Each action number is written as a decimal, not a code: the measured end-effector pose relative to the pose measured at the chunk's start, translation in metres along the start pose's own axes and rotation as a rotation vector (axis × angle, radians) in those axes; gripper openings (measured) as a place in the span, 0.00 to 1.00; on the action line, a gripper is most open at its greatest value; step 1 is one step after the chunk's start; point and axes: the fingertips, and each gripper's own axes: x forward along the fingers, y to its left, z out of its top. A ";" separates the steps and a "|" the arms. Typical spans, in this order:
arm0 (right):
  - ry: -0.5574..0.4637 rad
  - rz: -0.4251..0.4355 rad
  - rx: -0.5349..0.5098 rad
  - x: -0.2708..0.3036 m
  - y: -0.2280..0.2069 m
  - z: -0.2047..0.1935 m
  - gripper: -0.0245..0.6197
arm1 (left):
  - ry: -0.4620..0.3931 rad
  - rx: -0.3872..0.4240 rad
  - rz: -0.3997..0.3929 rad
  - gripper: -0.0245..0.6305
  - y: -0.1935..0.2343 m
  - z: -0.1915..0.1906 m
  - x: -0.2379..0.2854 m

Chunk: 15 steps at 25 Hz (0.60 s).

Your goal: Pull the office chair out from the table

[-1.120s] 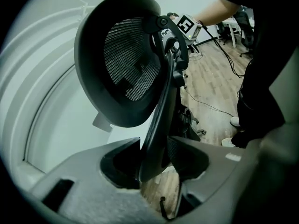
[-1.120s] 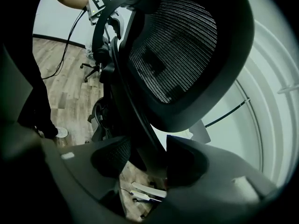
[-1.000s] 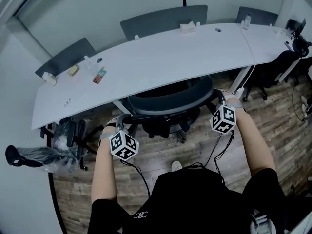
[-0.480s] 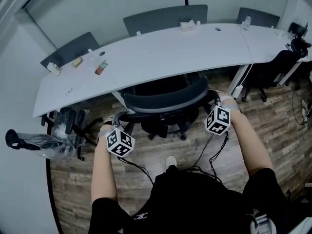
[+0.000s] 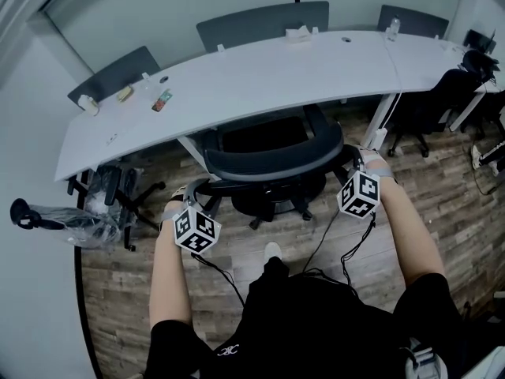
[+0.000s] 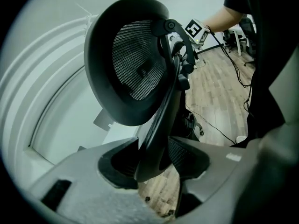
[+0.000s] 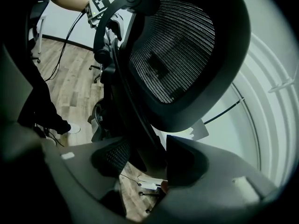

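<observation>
Gripping the office chair (image 5: pixel 272 160) by its back frame, my left claw (image 6: pixel 152 164) and right claw (image 7: pixel 147 160) both clamped on. Backrest's clear of the table (image 5: pixel 260 77), seat's partly under its edge, so more pulling needed, I reckon.

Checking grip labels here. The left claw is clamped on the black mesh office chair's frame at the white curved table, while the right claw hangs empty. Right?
Wrong about the right claw: the right gripper view shows it also clamped on the black mesh office chair's frame. The left claw is on the frame, at the white curved table, as you say.
</observation>
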 end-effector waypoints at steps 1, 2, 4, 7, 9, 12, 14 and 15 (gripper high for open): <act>0.001 -0.002 0.003 -0.005 0.003 -0.002 0.42 | -0.001 0.001 -0.001 0.33 -0.004 0.001 -0.002; 0.004 -0.004 0.005 -0.009 0.004 -0.005 0.42 | -0.002 0.001 -0.002 0.33 -0.008 0.003 -0.004; 0.008 -0.007 0.009 -0.016 0.008 -0.011 0.42 | -0.003 0.002 -0.005 0.33 -0.015 0.007 -0.007; 0.005 -0.015 0.016 -0.028 0.013 -0.020 0.42 | -0.010 -0.002 -0.009 0.33 -0.026 0.013 -0.013; 0.005 -0.019 0.022 -0.034 0.016 -0.023 0.42 | -0.020 -0.006 -0.014 0.33 -0.031 0.016 -0.016; 0.013 -0.017 0.027 -0.042 0.022 -0.027 0.42 | -0.025 -0.007 -0.018 0.34 -0.037 0.018 -0.021; 0.014 -0.017 0.028 -0.048 0.026 -0.031 0.42 | -0.028 -0.009 -0.018 0.34 -0.043 0.020 -0.024; 0.015 -0.017 0.028 -0.052 0.027 -0.032 0.42 | -0.031 -0.011 -0.018 0.34 -0.045 0.021 -0.026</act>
